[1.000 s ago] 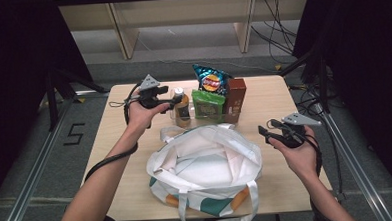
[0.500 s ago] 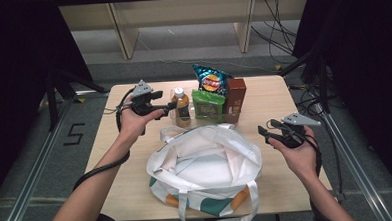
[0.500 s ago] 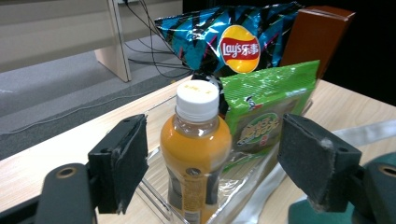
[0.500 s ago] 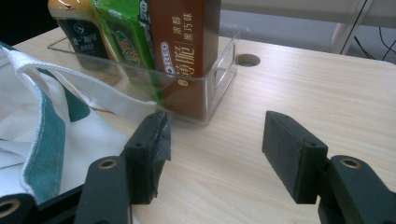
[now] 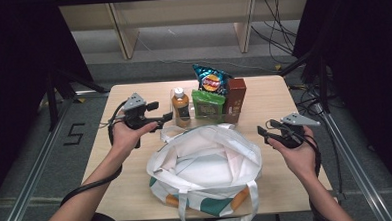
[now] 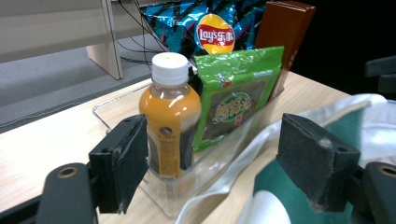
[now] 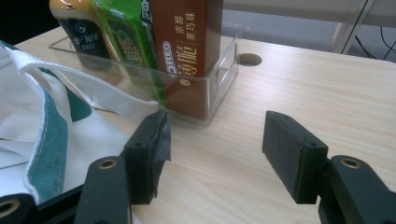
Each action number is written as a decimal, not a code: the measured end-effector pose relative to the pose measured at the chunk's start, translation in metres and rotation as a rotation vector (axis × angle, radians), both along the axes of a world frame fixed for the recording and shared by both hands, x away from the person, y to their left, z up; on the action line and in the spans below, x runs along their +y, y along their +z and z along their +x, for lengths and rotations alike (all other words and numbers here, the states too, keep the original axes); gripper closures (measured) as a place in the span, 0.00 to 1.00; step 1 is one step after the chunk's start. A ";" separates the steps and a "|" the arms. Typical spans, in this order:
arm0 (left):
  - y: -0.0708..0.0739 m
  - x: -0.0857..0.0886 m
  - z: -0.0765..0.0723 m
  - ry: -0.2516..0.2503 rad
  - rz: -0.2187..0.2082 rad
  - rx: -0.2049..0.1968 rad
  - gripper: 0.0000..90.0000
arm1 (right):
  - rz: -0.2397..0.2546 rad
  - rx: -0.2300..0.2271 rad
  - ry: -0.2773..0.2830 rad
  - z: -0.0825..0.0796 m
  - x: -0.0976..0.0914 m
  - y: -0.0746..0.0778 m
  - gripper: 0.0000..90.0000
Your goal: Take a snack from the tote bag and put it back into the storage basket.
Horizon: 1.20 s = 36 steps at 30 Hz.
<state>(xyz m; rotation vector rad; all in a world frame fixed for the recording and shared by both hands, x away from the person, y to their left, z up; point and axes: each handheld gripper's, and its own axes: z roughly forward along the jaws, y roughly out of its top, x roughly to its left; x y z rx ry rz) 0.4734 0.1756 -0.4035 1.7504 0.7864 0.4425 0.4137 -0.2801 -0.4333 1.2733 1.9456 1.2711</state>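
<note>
My left gripper is open and points right at an orange juice bottle with a white cap, a short way off it. In the left gripper view the bottle stands ahead between the open jaws, untouched. Beside it in a clear tray are a green snack packet, a blue Lay's chips bag and a brown Oreo box. My right gripper is open and empty at the table's right; the right gripper view has its pads over bare wood near the box.
A white tote bag with green and orange patches lies open at the table's front middle, one handle draped toward the tray. A cable hole sits in the tabletop behind the tray. Dark stands and shelving surround the table.
My left gripper has drawn back from the bottle, to the left and toward the person, still open. The right gripper has not moved.
</note>
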 end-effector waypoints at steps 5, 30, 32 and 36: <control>-0.003 0.000 -0.015 -0.014 -0.010 0.003 0.27 | -0.004 -0.007 0.000 0.000 -0.001 0.000 0.46; -0.039 0.007 -0.064 -0.038 -0.048 0.041 0.25 | -0.007 0.006 -0.005 -0.002 -0.004 -0.001 0.46; -0.039 0.007 -0.065 -0.035 -0.040 0.044 0.24 | -0.008 0.006 0.001 -0.002 -0.004 -0.002 0.46; -0.040 0.006 -0.066 -0.034 -0.050 0.052 0.23 | 0.001 -0.001 -0.008 -0.001 -0.005 -0.002 0.45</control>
